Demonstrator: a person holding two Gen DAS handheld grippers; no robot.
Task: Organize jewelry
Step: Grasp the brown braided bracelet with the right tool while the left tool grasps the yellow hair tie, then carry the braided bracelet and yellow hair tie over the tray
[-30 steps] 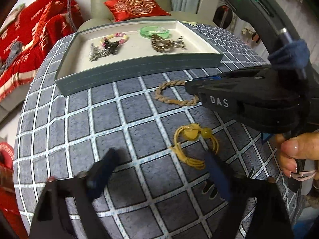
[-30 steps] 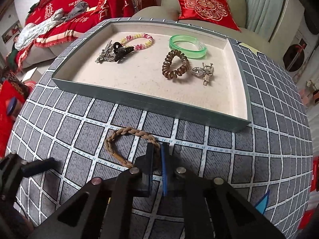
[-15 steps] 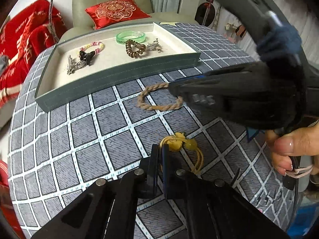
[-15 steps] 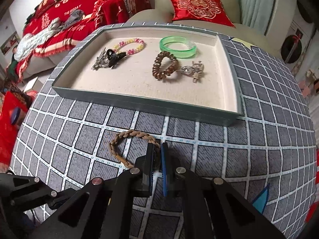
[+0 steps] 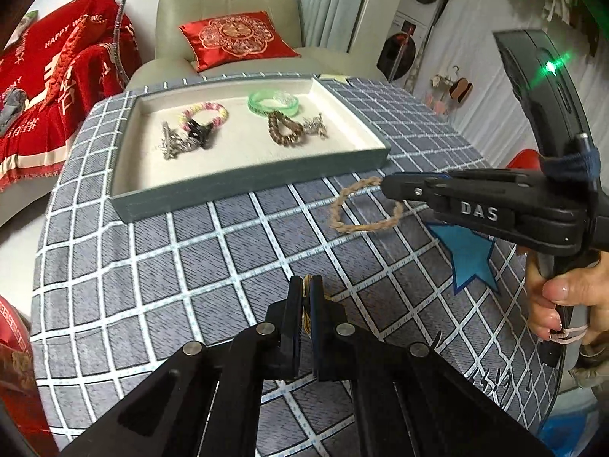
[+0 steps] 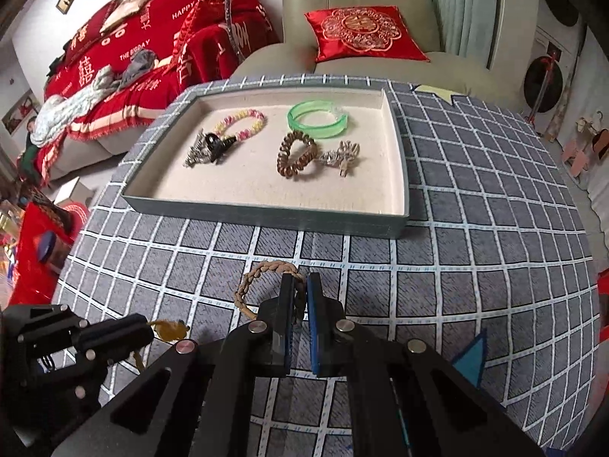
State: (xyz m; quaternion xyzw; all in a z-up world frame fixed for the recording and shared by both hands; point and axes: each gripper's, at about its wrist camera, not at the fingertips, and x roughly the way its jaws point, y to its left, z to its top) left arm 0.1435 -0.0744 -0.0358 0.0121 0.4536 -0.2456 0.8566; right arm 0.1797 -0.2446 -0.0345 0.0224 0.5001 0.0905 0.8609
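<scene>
My left gripper (image 5: 306,285) is shut on a yellow cord bracelet (image 6: 169,329), lifted off the cloth; only a sliver of yellow cord shows between its fingers in the left wrist view. My right gripper (image 6: 298,285) is shut on a braided tan bracelet (image 5: 342,205), which hangs above the table in front of the tray; it also shows in the right wrist view (image 6: 247,282). The grey-green tray (image 6: 266,217) holds a green bangle (image 6: 318,118), a pink-yellow bead bracelet (image 6: 243,123), a brown coil tie (image 6: 295,152), a black clip and silver pieces.
The table carries a grey checked cloth (image 5: 152,266) with a blue star patch (image 5: 468,251). A beige armchair with a red cushion (image 6: 361,34) stands behind the table. A sofa with red blankets (image 6: 133,57) is at the left.
My left gripper closed on the yellow bracelet and lifted it. My right gripper raised the braided bracelet off the cloth, and both moved up and back from the table.
</scene>
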